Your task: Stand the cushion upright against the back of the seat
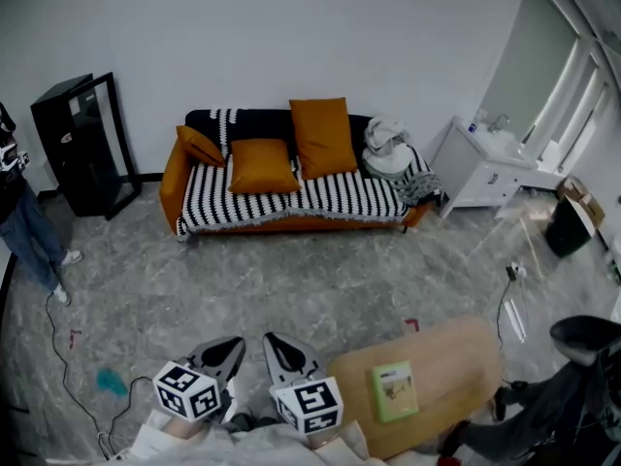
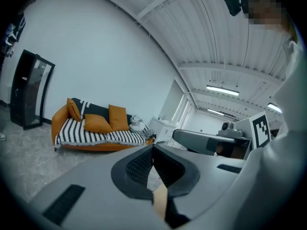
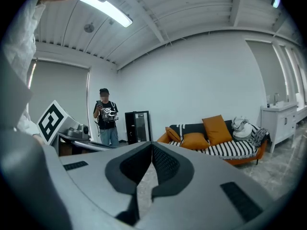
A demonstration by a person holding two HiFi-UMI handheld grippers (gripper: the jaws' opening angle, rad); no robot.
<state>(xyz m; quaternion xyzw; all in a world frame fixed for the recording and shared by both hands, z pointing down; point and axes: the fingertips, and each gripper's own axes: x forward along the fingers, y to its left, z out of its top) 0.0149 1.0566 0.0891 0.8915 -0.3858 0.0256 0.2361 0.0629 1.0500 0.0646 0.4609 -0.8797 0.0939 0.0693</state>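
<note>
Pointing near-level toward sofa | left tool closed | right tool closed

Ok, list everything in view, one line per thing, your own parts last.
sofa: one, orange under a black-and-white striped cover, far wall
tall cushion: one, orange, upright against the sofa's back
middle cushion: one, orange, low on the seat
small cushion: one, orange, sofa's left end
white bundle: one, sofa's right end
black cabinet: one, left of sofa
white cabinet: one, right of sofa
table: one, wooden, near right
book: one, green, on the table
bystander: one, far left
left gripper, right gripper: grey, bottom centre, jaws shut, empty
</note>
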